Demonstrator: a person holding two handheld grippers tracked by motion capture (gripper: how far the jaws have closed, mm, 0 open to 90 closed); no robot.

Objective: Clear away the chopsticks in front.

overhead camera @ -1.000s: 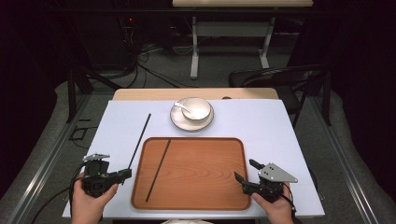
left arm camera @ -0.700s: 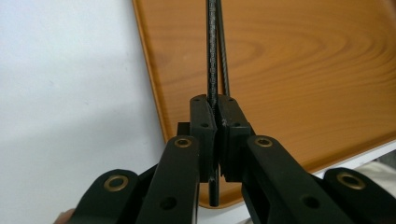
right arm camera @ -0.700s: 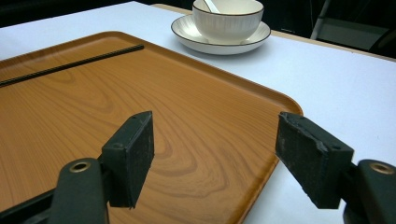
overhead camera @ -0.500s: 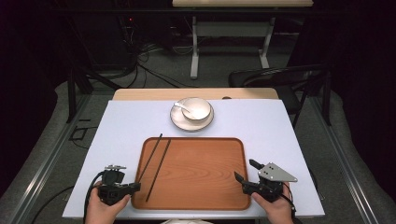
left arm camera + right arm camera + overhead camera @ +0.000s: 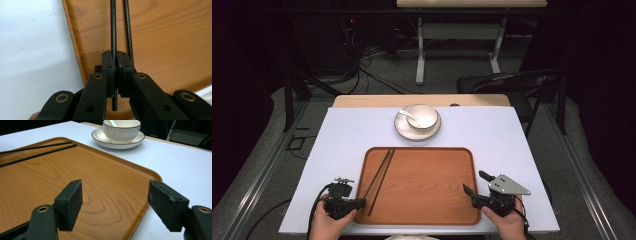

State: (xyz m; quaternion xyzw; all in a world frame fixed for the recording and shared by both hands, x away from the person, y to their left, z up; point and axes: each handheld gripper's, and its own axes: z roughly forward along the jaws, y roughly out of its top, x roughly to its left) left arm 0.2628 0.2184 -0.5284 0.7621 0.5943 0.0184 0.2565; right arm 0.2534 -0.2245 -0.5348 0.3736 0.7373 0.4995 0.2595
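The left claw point(image 5: 115, 75), clenched on the second thin black chopstick point(image 5: 113, 30), has lowered it from the white tabletop point(image 5: 337, 135) onto the brown wooden tray point(image 5: 427, 200) at nine o'clock beside its mate point(image 5: 128, 32) (release seems next), while the right claw point(image 5: 115, 203) hangs released.

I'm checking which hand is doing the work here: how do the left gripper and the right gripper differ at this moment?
The left gripper is shut on one black chopstick; the right gripper stands open with nothing between its pads. The left one sits at the wooden tray's near left corner, the right one at its near right edge. Both are hand-held, low, by the tray's near end.
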